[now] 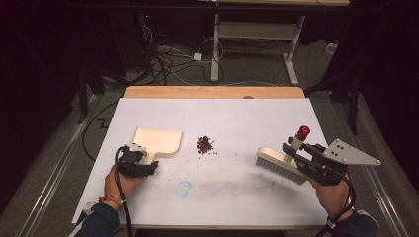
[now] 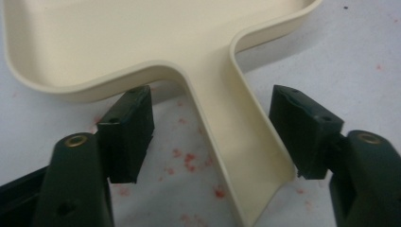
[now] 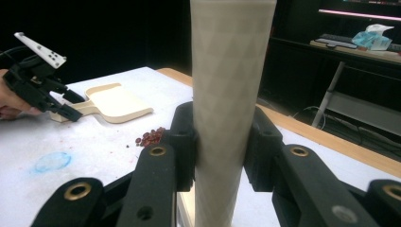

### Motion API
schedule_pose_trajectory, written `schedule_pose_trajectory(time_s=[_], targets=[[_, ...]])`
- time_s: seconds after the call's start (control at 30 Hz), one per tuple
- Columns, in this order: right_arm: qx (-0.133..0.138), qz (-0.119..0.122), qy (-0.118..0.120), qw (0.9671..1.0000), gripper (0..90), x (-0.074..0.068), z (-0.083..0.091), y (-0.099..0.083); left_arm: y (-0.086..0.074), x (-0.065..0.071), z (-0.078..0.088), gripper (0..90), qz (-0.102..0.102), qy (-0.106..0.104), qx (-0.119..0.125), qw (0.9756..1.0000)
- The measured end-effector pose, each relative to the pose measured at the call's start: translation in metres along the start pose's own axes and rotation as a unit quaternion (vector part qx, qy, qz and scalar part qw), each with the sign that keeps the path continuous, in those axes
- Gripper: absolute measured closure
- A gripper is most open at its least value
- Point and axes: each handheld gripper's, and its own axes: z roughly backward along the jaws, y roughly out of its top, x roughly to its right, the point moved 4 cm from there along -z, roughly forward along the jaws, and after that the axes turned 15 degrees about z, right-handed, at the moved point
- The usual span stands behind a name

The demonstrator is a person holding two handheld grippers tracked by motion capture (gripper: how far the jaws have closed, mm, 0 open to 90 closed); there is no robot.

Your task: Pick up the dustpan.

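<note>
A cream dustpan (image 1: 159,139) lies flat at the left of the white table, its handle pointing toward the person. My left gripper (image 1: 147,159) is open, with the dustpan handle (image 2: 236,127) between its jaws; the left pad (image 2: 127,132) stands clear of it. A small pile of red crumbs (image 1: 204,144) lies mid-table. At the right, my right gripper (image 1: 296,150) is shut on the pale handle (image 3: 231,71) of a brush (image 1: 279,165), whose bristles rest on the table. The handle has a red end (image 1: 303,132).
A faint blue smear (image 1: 184,188) marks the sheet near the front, with reddish stains around it. The table's wooden far edge (image 1: 212,92) borders a dark floor with cables and a desk frame (image 1: 257,44).
</note>
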Motion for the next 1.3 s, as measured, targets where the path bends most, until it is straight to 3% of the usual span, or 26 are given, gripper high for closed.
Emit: schedule_pose_trajectory(time_s=[0.33, 0.87, 1.3], targets=[[-0.012, 0.004, 0.017, 0.9998, 69.5, -0.001, -0.002, -0.001, 0.012, -0.012, -0.007, 61.4, 0.012, -0.007, 0.018, 0.9997], [-0.014, 0.005, 0.016, 0.9998, 69.6, 0.002, -0.008, -0.002, 0.014, -0.016, 0.002, 63.5, -0.028, -0.011, 0.034, 0.999], [-0.018, 0.013, 0.014, 0.9997, 69.6, 0.001, -0.01, -0.003, 0.018, -0.011, 0.027, 63.6, -0.044, -0.007, 0.092, 0.9948]])
